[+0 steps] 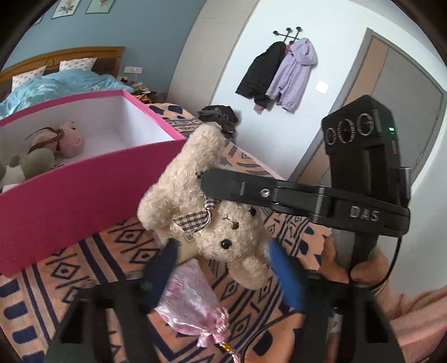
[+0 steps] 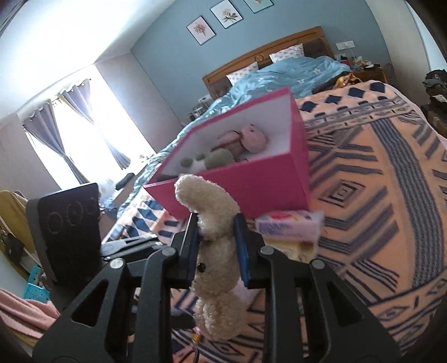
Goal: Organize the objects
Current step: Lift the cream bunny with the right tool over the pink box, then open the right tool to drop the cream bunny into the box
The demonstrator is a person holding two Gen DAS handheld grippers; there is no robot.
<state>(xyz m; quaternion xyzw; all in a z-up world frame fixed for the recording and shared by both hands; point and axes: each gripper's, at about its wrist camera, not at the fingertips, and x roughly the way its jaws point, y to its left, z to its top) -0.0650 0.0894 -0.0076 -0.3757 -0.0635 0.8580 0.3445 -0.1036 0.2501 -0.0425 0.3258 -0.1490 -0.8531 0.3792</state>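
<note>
Cream plush bear (image 2: 215, 251): clamped at the body between the right gripper (image 2: 216, 251) pads, held upside down above the patterned blanket (image 2: 377, 195), near the pink box (image 2: 237, 192). Left gripper (image 1: 220, 265): fingers part-open around the bear's head; contact not discernible. Already boxed: pink plush (image 1: 69, 138), green plush (image 1: 39, 162). Still outside the box: bear, pink satin pouch (image 1: 192, 307), small packet (image 2: 287, 227).

Blue-grey bedroom wall (image 2: 167, 47), three framed botanical prints (image 2: 226, 14), wooden headboard (image 2: 279, 42), bed with blue duvet (image 2: 293, 72), orange patterned blanket (image 2: 377, 181), bright window with grey curtains (image 2: 69, 134), wall coat hooks bearing jackets (image 1: 279, 72), grey door (image 1: 391, 111).
</note>
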